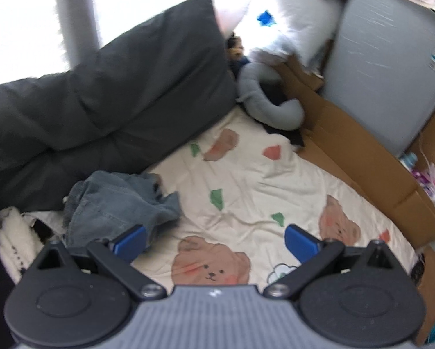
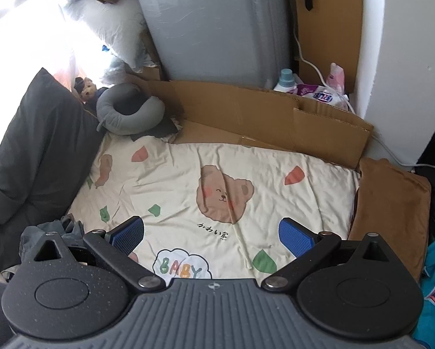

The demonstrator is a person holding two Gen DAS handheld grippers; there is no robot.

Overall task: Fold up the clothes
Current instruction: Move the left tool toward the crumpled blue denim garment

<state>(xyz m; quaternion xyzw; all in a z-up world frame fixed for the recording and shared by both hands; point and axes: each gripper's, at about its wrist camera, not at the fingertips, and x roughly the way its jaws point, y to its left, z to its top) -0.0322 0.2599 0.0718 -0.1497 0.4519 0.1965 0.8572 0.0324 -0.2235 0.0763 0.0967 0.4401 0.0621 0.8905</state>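
Note:
A crumpled pair of blue denim jeans lies in a heap at the left side of a cream bear-print sheet. My left gripper hovers open just right of the heap, its left blue pad overlapping the denim's near edge in view. In the right wrist view the same jeans peek out at the lower left, mostly hidden behind the gripper body. My right gripper stands open above the bear-print sheet, nothing between its fingers.
A dark grey duvet is banked along the left. A grey neck pillow, flattened cardboard and a grey appliance line the far side. A brown cushion sits at right, a white fleecy garment at near left.

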